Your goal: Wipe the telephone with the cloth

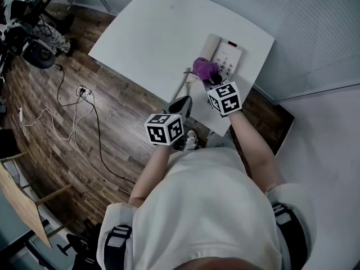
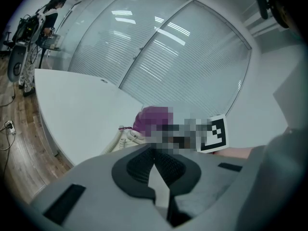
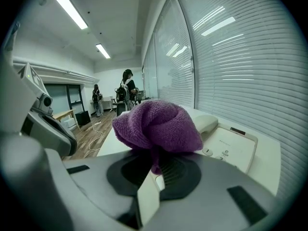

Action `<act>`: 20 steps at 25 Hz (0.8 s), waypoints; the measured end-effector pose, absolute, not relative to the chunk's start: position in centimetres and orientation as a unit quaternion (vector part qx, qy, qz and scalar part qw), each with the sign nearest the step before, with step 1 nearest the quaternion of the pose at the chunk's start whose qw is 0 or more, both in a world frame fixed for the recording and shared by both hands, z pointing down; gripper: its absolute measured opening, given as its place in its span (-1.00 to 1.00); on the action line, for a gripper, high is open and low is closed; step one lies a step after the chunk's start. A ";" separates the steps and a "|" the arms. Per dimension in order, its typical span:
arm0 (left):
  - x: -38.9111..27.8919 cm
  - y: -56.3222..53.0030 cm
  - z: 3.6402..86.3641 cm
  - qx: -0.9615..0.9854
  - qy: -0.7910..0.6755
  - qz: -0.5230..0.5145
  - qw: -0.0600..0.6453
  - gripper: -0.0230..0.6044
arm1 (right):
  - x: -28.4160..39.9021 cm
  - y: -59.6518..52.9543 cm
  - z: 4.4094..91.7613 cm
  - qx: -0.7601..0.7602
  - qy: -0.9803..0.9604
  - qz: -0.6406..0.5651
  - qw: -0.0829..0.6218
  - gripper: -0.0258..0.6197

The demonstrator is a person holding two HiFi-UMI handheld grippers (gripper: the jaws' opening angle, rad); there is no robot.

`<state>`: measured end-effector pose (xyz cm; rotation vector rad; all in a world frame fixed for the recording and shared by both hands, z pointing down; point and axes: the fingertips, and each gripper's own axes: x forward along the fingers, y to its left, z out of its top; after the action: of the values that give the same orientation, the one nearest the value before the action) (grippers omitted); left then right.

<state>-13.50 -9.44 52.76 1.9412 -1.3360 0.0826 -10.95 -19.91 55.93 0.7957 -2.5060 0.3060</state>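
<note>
A white telephone (image 1: 226, 55) stands at the near right end of the white table (image 1: 152, 32), with its handset (image 3: 205, 122) along its left side. My right gripper (image 1: 213, 81) is shut on a bunched purple cloth (image 1: 203, 68), which hangs over the phone's near left part. In the right gripper view the cloth (image 3: 159, 124) bulges above the jaws, with the telephone (image 3: 233, 147) behind it. My left gripper (image 1: 181, 103) is off the table's near edge, left of the phone, shut with nothing in it. Its pads (image 2: 155, 161) meet; the cloth (image 2: 153, 116) lies beyond them.
Cables and a power strip (image 1: 84, 92) trail over the wooden floor left of the table. Equipment on wheels (image 1: 29, 38) stands at the far left, wooden furniture (image 1: 22, 201) at the near left. A glass wall with blinds (image 2: 183, 57) runs behind the table. People (image 3: 126, 91) stand far off.
</note>
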 end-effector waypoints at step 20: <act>-13.7 -9.0 52.1 0.765 -0.526 0.037 0.370 -0.86 | -9.8 -16.5 55.5 0.298 -0.916 0.148 0.224 -0.78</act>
<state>-13.66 -8.96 52.13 1.9621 -1.3505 0.0956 -9.83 -16.45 55.53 0.8214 -2.5278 0.4079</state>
